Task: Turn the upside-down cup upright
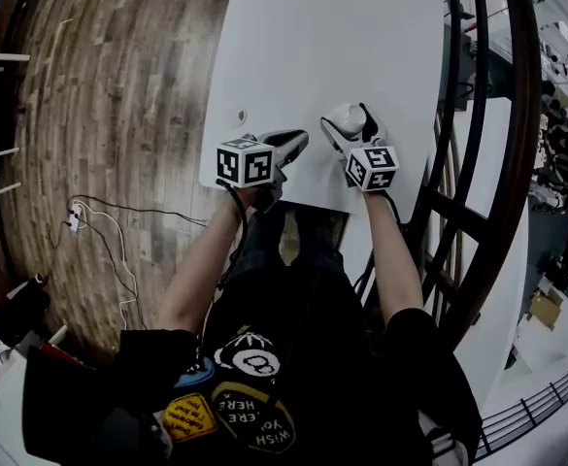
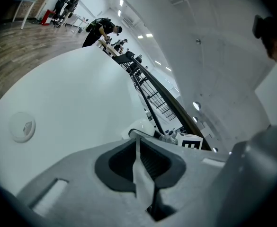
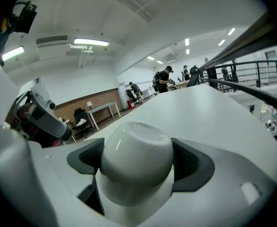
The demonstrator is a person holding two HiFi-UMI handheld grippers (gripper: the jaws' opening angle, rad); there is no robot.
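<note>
The white cup (image 3: pixel 137 143) sits between the dark pads of my right gripper (image 3: pixel 138 163), which is shut on it. Its base points away from the camera and slightly upward. In the head view the cup (image 1: pixel 343 115) and right gripper (image 1: pixel 350 129) hover over the near edge of the white table (image 1: pixel 322 37). My left gripper (image 1: pixel 293 146) is beside it on the left. The left gripper (image 2: pixel 139 161) has its pads together with nothing held. The cup (image 2: pixel 142 126) shows just past the left gripper's tips in the left gripper view.
A round plastic cap (image 1: pixel 243 116) is set in the table near the left gripper. A dark metal railing (image 1: pixel 478 163) runs along the table's right side. Wooden floor with a cable and plug (image 1: pixel 75 219) lies to the left. People stand at far tables (image 2: pixel 100 30).
</note>
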